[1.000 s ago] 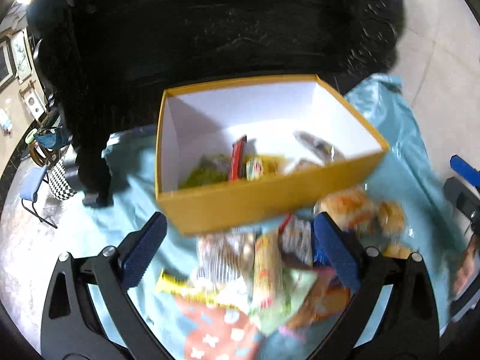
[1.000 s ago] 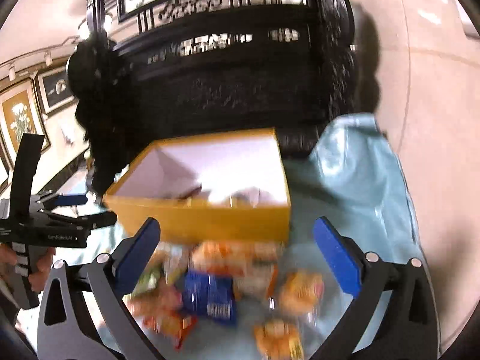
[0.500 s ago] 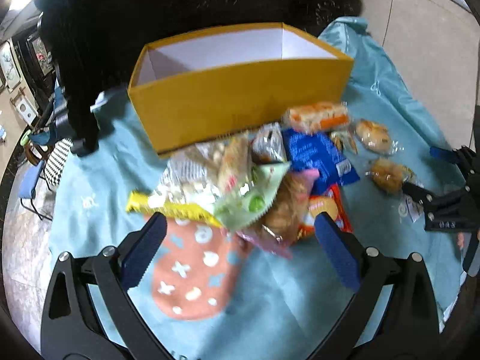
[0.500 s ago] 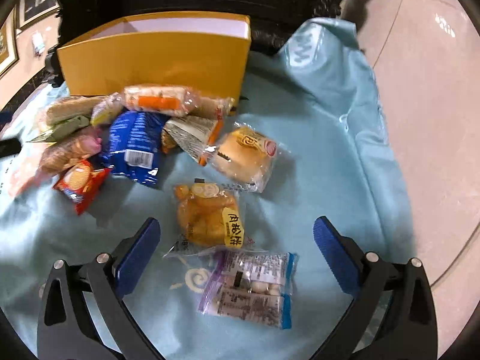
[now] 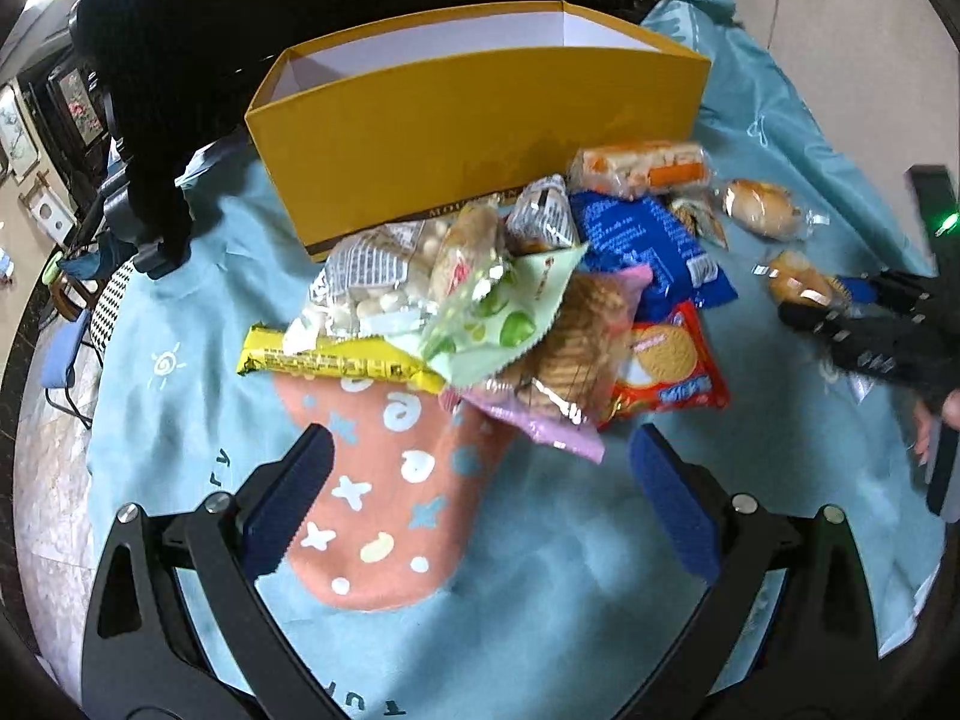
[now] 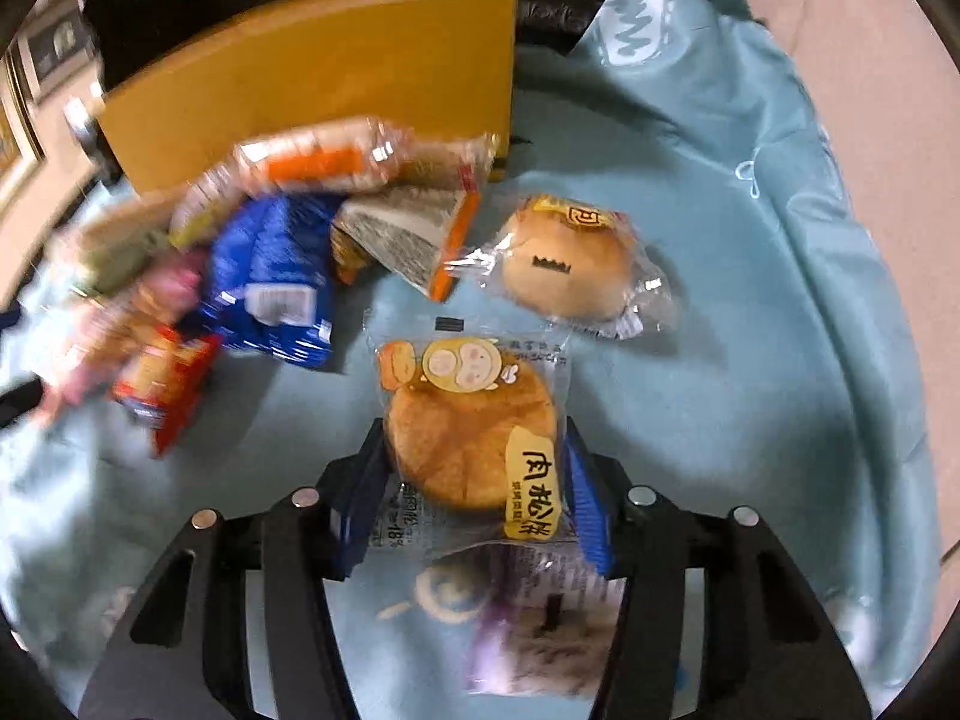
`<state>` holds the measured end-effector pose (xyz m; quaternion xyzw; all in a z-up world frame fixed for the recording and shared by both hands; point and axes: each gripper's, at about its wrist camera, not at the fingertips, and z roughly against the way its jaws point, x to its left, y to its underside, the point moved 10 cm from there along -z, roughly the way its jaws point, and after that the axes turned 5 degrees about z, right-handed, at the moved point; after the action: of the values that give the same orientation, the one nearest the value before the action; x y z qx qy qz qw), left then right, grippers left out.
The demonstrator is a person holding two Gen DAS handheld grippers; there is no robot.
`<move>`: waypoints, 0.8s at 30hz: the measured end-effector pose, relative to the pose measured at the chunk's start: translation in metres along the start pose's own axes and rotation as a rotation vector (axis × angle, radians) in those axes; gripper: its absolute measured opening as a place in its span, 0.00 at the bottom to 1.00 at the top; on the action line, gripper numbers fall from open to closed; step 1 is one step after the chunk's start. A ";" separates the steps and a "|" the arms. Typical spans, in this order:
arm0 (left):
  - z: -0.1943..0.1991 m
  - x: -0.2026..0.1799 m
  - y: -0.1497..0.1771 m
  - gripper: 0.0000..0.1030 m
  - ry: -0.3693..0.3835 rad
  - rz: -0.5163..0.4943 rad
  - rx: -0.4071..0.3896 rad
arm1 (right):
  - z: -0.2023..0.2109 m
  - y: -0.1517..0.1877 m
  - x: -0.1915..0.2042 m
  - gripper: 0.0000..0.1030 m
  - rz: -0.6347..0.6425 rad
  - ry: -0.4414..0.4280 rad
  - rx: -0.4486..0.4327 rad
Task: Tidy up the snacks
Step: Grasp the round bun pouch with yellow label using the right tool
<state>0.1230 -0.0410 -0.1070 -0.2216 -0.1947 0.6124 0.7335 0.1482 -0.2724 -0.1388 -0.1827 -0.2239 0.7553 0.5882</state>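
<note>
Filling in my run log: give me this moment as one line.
right gripper: just closed on pastry packet | left gripper: open, empty | yellow box: behind snack pile

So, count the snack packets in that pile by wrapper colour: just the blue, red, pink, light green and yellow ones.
Blue packet: 1
Red packet: 1
Pink packet: 1
Light green packet: 1
Yellow packet: 1
Total: 5

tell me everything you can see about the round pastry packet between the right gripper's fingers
The round pastry packet is a golden-brown flaky cake sealed in clear plastic, with a cartoon face printed on top and a yellow label with dark characters. It lies flat on the teal cloth. The right hand-held gripper has just been closing, its blue pads against the packet's sides.
</note>
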 end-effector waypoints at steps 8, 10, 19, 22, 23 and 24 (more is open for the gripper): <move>-0.004 0.006 0.022 0.97 0.012 -0.100 -0.006 | 0.036 0.014 0.020 0.54 -0.025 -0.129 -0.084; -0.006 0.011 0.020 0.97 0.010 -0.074 0.003 | 0.040 0.016 0.023 0.54 -0.027 -0.141 -0.090; 0.006 -0.001 -0.015 0.97 0.027 -0.084 -0.053 | 0.044 0.021 0.018 0.54 -0.055 -0.160 -0.102; -0.004 0.012 -0.025 0.97 0.025 -0.040 -0.023 | 0.046 0.022 0.018 0.54 -0.054 -0.165 -0.109; -0.007 0.014 -0.029 0.97 0.044 -0.021 -0.011 | 0.046 0.022 0.018 0.54 -0.054 -0.169 -0.110; -0.009 0.014 -0.032 0.97 0.064 -0.012 -0.005 | 0.046 0.021 0.019 0.54 -0.053 -0.175 -0.109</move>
<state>0.1560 -0.0326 -0.0960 -0.2416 -0.1743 0.6000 0.7425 0.1014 -0.2638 -0.1126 -0.1419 -0.3200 0.7392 0.5754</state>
